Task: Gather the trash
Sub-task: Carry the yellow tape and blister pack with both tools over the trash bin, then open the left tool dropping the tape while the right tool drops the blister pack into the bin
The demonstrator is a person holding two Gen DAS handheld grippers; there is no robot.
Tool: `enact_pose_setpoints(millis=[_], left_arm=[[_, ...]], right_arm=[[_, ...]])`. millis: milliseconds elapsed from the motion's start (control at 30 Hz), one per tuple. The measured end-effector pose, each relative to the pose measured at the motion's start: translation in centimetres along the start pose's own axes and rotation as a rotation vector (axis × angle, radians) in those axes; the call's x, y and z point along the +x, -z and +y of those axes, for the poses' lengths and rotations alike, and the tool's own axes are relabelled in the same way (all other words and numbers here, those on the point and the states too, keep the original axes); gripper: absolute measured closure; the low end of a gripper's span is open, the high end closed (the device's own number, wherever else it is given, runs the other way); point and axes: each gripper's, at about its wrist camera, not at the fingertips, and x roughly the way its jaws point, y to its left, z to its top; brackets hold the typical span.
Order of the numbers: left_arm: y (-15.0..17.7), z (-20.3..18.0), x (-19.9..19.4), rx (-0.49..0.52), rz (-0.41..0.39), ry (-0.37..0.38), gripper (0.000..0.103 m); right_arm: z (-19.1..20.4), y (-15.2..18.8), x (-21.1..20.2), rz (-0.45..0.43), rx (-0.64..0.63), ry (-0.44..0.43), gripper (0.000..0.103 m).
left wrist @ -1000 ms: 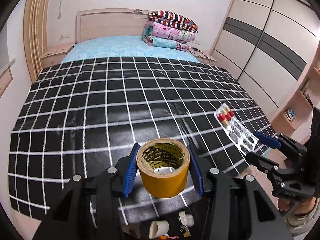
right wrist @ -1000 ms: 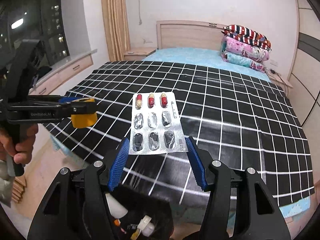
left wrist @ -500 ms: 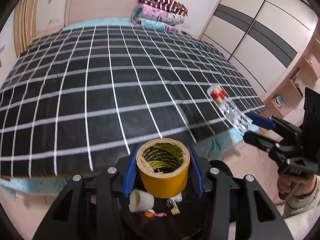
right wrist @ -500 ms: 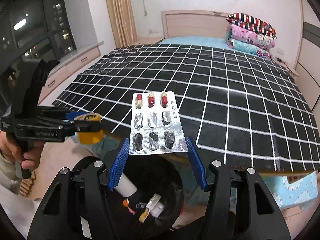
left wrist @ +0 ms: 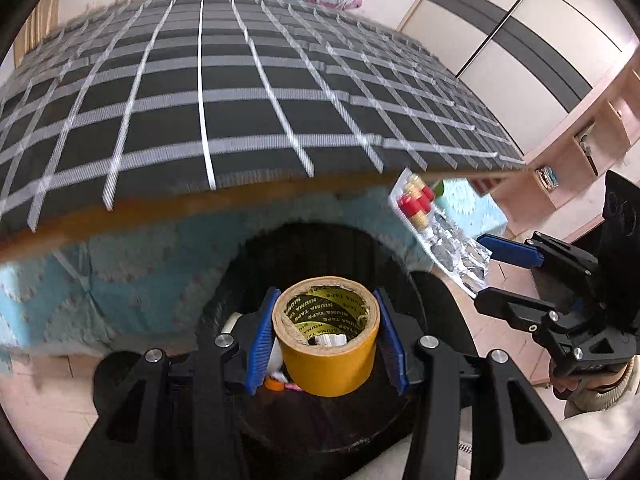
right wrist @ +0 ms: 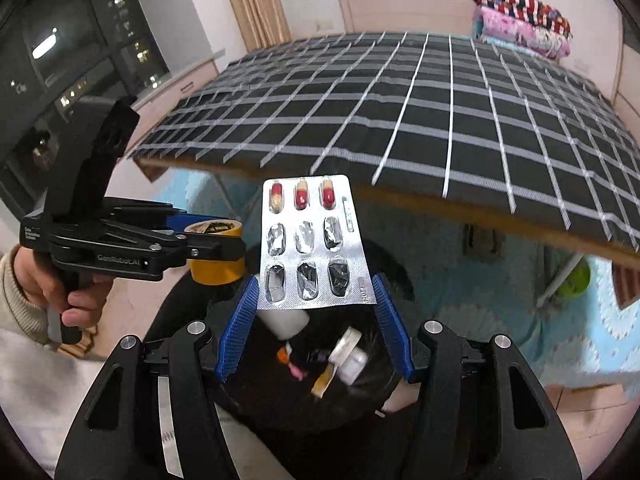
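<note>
My left gripper [left wrist: 326, 340] is shut on a roll of yellow tape [left wrist: 326, 350], its blue pads against the roll's sides. It hangs over the mouth of a black trash bin [left wrist: 416, 292]. My right gripper [right wrist: 316, 322] is shut on a silver pill blister pack [right wrist: 312, 240] with three red capsules at its far end, also above the bin [right wrist: 384, 396]. Each gripper shows in the other's view: the right gripper [left wrist: 486, 276] with the blister pack [left wrist: 444, 236], the left gripper [right wrist: 212, 246] with the tape [right wrist: 216, 272]. Small bottles and scraps [right wrist: 348, 356] lie inside the bin.
A bed with a black, white-gridded cover [left wrist: 224, 92] overhangs just beyond the bin, a light blue sheet [left wrist: 120, 272] hanging below it. Folded quilts [right wrist: 520, 20] lie at the headboard. Wardrobe and shelves [left wrist: 560, 80] stand on the right. A person's hand [right wrist: 76, 292] holds the left gripper.
Both grippers have come down and tilted downward, from over the bed's edge to above the bin. The tape and the blister pack stay held as before.
</note>
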Motion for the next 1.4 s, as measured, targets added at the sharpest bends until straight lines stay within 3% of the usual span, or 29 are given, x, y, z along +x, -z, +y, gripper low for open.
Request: enact_pose_setpoints(millis=[467,1133,1400], left_arm=[[3.5,1.1,5.3,-0.065,0.152,0.038,0.058],[5.3,1.1,8.1,-0.080,0.238,0.017,0.058],[5.1,-0.7,7.1,-0.009,0.235,-0.006,0.045]], right_arm=[[0.0,4.8,5.6,0.188,0.044,-0.005,0.045],[-0.6,6.0,8.7,0.278,0.111,0.024,0.044],[-0.7,5.6,7.5,0.250,0.118,0.008,0.039]])
